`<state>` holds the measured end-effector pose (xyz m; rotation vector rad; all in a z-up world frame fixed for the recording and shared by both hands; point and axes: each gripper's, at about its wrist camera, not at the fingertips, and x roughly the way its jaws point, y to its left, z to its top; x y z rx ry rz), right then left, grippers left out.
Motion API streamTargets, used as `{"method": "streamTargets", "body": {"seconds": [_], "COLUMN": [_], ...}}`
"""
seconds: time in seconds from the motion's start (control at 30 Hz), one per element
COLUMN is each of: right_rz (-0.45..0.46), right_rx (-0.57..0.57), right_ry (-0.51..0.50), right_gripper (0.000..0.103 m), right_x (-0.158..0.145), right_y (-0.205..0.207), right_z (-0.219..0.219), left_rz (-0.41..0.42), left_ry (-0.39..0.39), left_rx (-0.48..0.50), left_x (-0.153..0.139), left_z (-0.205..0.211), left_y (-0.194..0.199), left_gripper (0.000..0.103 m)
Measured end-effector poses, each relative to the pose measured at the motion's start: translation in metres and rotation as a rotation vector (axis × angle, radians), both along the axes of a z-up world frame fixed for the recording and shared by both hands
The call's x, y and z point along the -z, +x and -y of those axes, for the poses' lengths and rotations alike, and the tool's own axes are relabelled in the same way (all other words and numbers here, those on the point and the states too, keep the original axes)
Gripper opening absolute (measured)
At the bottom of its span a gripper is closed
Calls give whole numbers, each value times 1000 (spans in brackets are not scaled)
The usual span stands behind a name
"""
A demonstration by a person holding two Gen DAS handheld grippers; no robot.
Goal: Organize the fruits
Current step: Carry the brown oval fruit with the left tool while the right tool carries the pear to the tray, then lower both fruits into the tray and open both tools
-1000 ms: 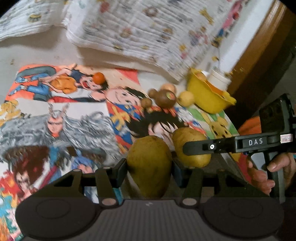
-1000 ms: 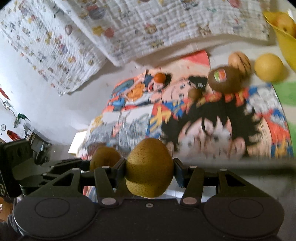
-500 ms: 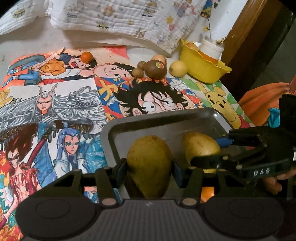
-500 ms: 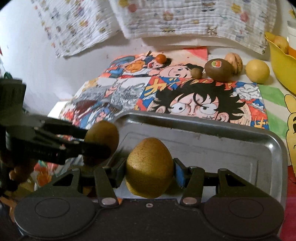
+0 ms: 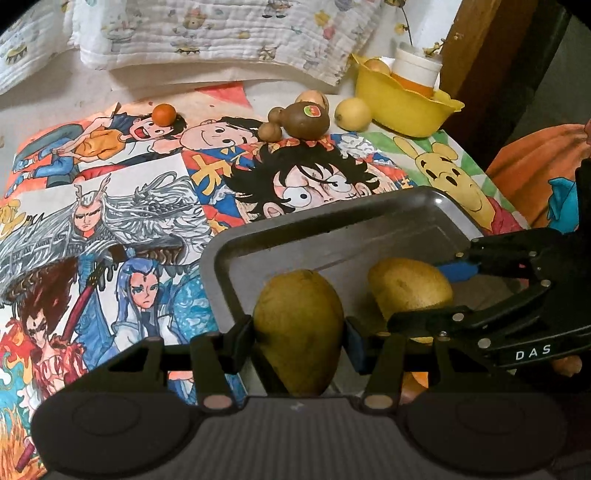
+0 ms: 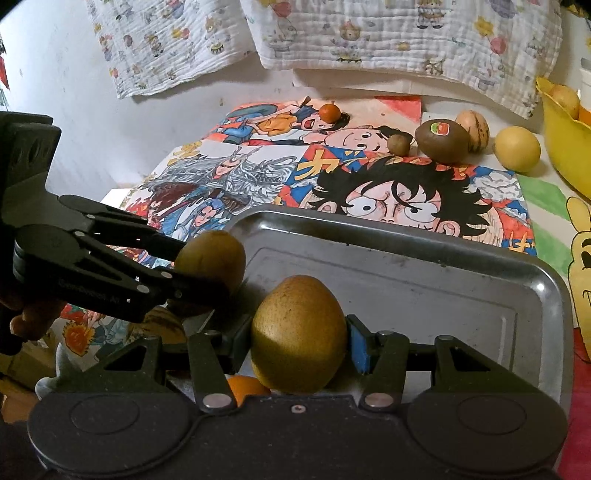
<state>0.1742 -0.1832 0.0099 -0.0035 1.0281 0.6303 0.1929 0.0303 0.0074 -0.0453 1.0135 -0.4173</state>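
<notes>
My left gripper [image 5: 298, 345] is shut on a yellow-brown pear [image 5: 298, 325], which hangs over the near left corner of a metal tray [image 5: 373, 218]. Beside it my right gripper [image 5: 424, 295] is shut on a second pear [image 5: 406, 288] above the tray floor. The right wrist view shows that second pear [image 6: 299, 332] between the right gripper's [image 6: 299, 345] pads. There the left gripper [image 6: 207, 269] holds its pear [image 6: 214, 254] over the tray's [image 6: 406, 229] left rim. An orange [image 6: 247, 389] peeks out under the right gripper.
Beyond the tray, a stickered kiwi [image 5: 308, 120], small brown fruits [image 5: 269, 130], a yellow round fruit [image 5: 352, 113] and a small orange [image 5: 164, 113] lie on the cartoon mat [image 5: 122, 206]. A yellow bowl [image 5: 402, 107] holding fruit and a cup stands back right. A quilted cloth [image 5: 221, 33] hangs behind.
Both grippers carried their pears back from over the mat to above the metal tray and rolled to a more level view. Both grips stayed shut.
</notes>
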Motion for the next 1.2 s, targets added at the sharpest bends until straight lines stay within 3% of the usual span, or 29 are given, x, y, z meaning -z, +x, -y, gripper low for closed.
{"method": "streamTargets", "body": {"seconds": [0.2, 0.57, 0.63, 0.73, 0.97, 1.2], "right_rz": [44, 33, 33, 39, 72, 163], "right_rx": [-10, 12, 16, 19, 33, 26], "right_ry": [8, 36, 37, 50, 111, 79], "right_gripper": [56, 57, 57, 58, 79, 95], "right_x": [2, 3, 2, 0, -3, -17], "right_y": [-5, -7, -9, -12, -33, -61], "right_z": [1, 9, 9, 12, 21, 23], "left_rz": [-19, -11, -6, 29, 145, 241], "left_ry": [8, 28, 24, 22, 16, 56], "left_rx": [5, -13, -20, -27, 3, 73], "left_x": [0, -4, -6, -12, -24, -28], "left_z": [3, -3, -6, -10, -14, -16], "left_y": [0, -5, -9, -18, -41, -74], "left_gripper": [57, 58, 60, 72, 95, 101]}}
